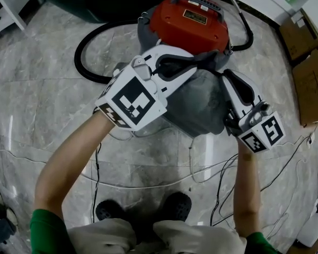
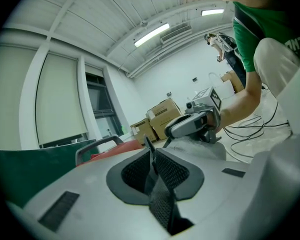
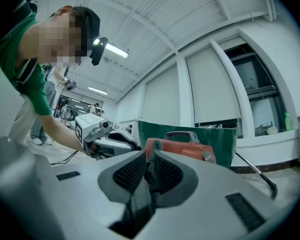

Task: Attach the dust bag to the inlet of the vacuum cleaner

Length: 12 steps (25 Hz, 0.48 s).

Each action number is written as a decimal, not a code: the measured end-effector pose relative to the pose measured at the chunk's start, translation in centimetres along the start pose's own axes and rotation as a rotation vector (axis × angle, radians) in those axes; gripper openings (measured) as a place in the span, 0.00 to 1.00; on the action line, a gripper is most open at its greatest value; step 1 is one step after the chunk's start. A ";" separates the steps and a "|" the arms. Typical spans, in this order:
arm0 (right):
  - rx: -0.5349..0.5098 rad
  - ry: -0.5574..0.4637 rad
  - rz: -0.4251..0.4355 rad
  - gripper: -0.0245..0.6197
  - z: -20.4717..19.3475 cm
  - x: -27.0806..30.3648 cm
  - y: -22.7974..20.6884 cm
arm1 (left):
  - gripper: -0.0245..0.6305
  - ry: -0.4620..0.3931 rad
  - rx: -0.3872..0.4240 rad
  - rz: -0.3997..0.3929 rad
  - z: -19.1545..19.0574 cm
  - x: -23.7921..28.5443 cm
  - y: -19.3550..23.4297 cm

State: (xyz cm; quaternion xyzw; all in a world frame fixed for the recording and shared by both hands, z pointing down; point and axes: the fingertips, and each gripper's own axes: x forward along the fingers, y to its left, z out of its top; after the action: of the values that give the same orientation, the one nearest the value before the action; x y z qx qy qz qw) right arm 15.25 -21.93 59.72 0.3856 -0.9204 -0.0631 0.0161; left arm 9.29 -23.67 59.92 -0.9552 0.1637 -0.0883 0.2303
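Marble floor [image 1: 47, 83], cables [image 1: 218, 192] trailing | step: dust bag [image 1: 199, 107], frame centre, held just below red vacuum cleaner [image 1: 191, 20], top centre | left gripper [image 1: 201, 61] clenched on bag's upper edge; right gripper [image 1: 226, 77] pinching its right edge | next, likely: align bag mouth with inlet, press on | hidden: inlet and bag mouth, behind grippers

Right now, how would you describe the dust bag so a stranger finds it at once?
Find the red vacuum cleaner on the marble floor. Directly before it, nearer the person, is the dust bag: soft, crumpled and grey, unlike the black hose.
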 end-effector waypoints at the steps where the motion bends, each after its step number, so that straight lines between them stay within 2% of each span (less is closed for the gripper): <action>1: 0.008 -0.004 -0.019 0.10 0.0 -0.5 0.0 | 0.10 -0.005 -0.002 0.002 0.2 -0.3 0.0; 6: 0.006 0.001 -0.068 0.10 0.6 -2.0 0.2 | 0.10 -0.019 0.004 0.019 1.1 -1.5 -0.6; 12: -0.078 0.107 -0.096 0.10 1.8 -1.8 0.9 | 0.10 -0.020 0.005 0.050 3.0 -2.4 0.2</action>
State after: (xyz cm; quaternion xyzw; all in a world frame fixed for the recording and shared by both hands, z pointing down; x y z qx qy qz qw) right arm 15.74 -19.86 58.07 0.4313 -0.8954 -0.0787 0.0772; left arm 7.67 -21.79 56.98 -0.9511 0.1848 -0.0734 0.2365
